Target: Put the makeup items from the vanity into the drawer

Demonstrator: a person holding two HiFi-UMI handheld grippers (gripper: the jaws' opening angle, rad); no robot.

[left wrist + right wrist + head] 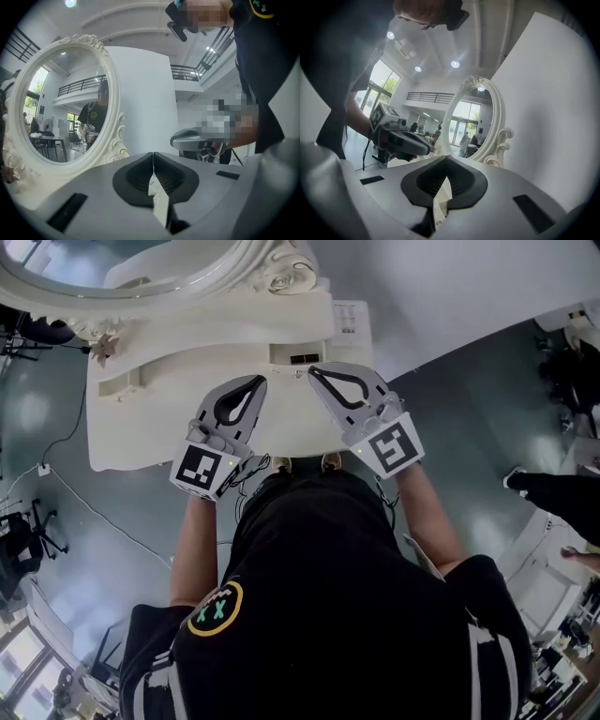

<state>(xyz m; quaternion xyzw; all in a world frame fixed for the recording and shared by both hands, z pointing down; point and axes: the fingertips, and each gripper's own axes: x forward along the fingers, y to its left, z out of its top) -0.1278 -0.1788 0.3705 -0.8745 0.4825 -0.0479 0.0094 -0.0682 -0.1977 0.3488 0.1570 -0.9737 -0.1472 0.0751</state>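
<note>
Between the pads of the left gripper nothing is sitting: jaws are pressing together, tip to tip, empty. Right gripper is reading the same, jaws together with nothing clamped.

Both are pointing roughly level, side by side over the front of the vanity, left gripper and right gripper tips angling toward each other, close but not touching. A dark slot is showing on the vanity just ahead of the tips, between them.

Each gripper is showing up in the other's view: right gripper off to the right of the left jaws, left gripper off to the left of the right jaws.

Beyond the jaws the mirror is standing upright in its ornate white frame, also showing ahead of the right jaws, with a white wall backing it.

Makeup items: cannot tell where, none of the views is showing them.

Behind the grippers the person is standing at the vanity front, shoes just under its edge.
</note>
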